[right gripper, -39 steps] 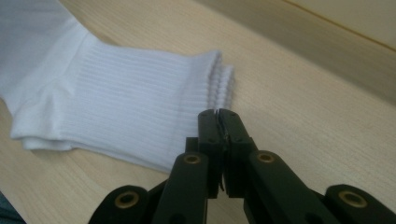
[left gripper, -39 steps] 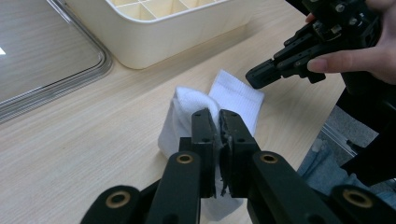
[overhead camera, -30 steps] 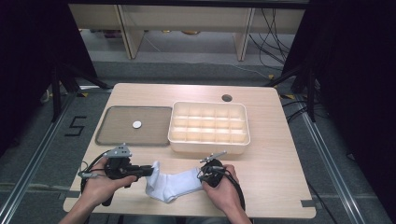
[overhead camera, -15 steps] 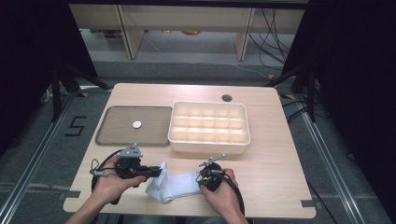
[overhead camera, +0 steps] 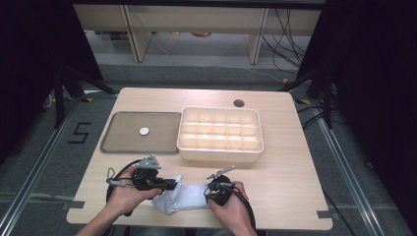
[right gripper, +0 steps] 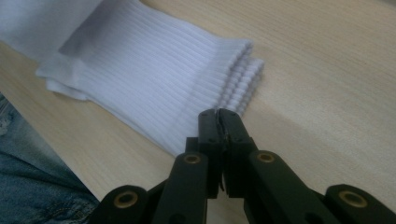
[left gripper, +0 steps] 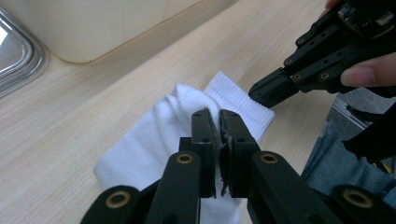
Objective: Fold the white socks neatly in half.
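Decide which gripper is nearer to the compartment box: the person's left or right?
Left, narrowly. The left gripper sits just below the compartment box's front left corner, shut on the white socks. The right gripper, at the socks' cuff end, lies slightly farther from the box's front wall.

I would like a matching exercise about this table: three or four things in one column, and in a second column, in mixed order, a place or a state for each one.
Things:
1. white sock
2. compartment box
3. small round disc
4. round hole

Places or states:
A. lies on the flat grey tray
B. pinched at both ends, by the left claw and the right claw
C. near the far edge of the table
D. stands right of the tray, cells empty

Pairs: 1-B, 2-D, 3-A, 4-C
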`<state>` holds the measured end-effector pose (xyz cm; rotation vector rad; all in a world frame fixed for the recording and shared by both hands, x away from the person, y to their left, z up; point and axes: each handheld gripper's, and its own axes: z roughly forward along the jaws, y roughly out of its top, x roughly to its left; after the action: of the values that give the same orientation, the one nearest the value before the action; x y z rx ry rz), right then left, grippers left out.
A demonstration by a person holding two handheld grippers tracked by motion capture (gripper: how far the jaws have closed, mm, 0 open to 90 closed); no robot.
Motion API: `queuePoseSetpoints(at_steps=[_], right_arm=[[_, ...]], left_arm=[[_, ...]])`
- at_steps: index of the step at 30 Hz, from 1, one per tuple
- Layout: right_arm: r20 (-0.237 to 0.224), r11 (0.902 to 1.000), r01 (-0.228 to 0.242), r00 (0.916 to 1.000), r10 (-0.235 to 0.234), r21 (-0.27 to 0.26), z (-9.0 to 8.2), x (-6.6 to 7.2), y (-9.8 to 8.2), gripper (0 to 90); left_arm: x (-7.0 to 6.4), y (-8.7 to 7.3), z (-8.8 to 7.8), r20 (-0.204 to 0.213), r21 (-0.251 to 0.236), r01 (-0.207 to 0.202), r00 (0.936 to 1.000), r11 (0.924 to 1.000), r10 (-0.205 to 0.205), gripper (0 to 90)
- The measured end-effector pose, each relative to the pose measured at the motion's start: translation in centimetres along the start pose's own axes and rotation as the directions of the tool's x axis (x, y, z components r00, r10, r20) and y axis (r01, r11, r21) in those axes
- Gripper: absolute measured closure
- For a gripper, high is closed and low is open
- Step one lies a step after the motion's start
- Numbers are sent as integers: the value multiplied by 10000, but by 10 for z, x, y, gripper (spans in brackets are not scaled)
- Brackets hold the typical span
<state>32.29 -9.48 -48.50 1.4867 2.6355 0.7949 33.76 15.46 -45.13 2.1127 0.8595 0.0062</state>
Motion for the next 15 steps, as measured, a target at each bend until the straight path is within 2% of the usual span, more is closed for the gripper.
queuePoseSetpoints(at_steps=[5, 9, 10, 12, 15], right_arm=[[-133, 9998, -197, 9997, 198, 23, 0, 3, -1, 885], [-54, 9999, -148, 9999, 148, 22, 0, 4, -2, 885], [-196, 9999, -101, 9998, 101, 30, 1, 5, -2, 885], [-172, 10000, -81, 9998, 81, 18, 1, 5, -2, 885], [-124, 10000, 16, 9999, -16, -18, 1, 6, -1, 883]], left_arm=[[-2, 1, 6, 28, 70, -73, 10000, 9999, 73, 848], [-4, 3, 11, 78, 201, -207, 9998, 9996, 205, 848], [-5, 4, 13, 73, 279, -263, 9996, 9993, 261, 848], [-5, 4, 14, 60, 339, -356, 9994, 9988, 354, 848], [-7, 4, 18, 69, 439, -360, 9993, 9984, 357, 848]])
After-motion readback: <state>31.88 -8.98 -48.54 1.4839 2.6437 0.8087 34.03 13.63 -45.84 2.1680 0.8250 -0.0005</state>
